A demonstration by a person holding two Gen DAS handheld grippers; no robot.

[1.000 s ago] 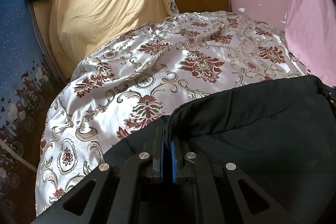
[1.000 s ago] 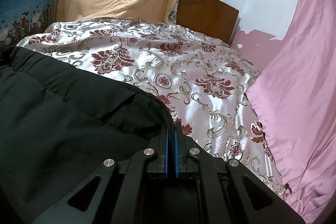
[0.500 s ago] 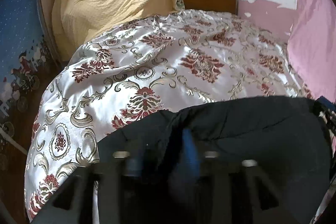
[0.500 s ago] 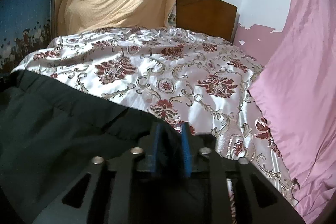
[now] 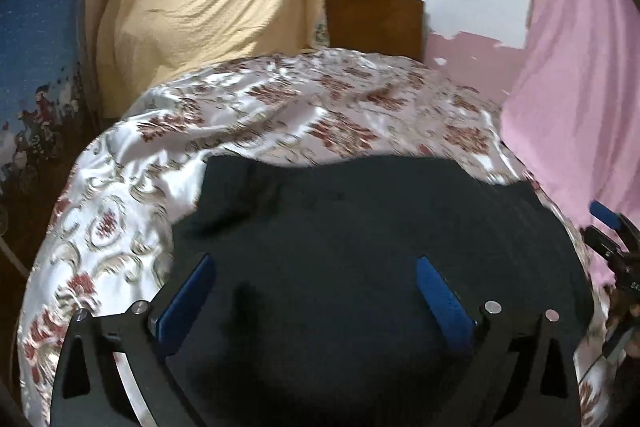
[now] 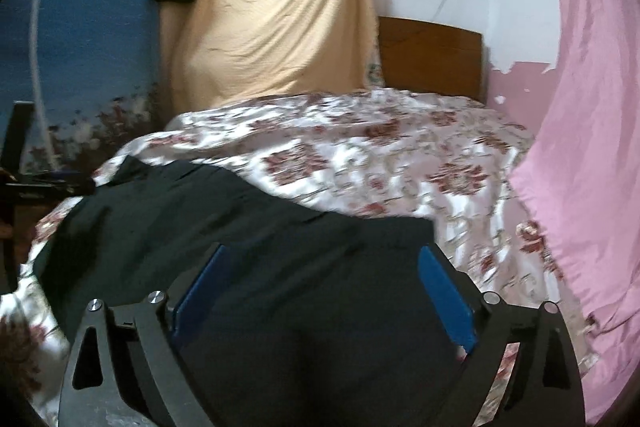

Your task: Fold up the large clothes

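Note:
A large black garment point(image 5: 360, 235) lies spread flat on the flowered satin bedspread point(image 5: 132, 187), its far edge running straight across the bed. My left gripper point(image 5: 314, 263) hovers over the garment's left part with its jaws opening wide, blue pads apart and pressing on nothing. In the right wrist view the same black garment point(image 6: 248, 227) fills the lower left, and my right gripper point(image 6: 320, 259) hangs above its right edge, jaws likewise opening, with only flat cloth beneath. The right gripper point(image 5: 608, 247) also shows at the right edge of the left wrist view.
A wooden headboard point(image 6: 430, 61) stands at the far end of the bed. A yellow sheet point(image 6: 276, 27) hangs on the wall to its left, beside a blue patterned cloth point(image 6: 88, 39). A pink curtain point(image 6: 584, 107) hangs along the bed's right side.
Both grippers were shut on the garment's far edge; they have let go, opened wide and pulled back toward the near end. The garment now lies flat on the bed.

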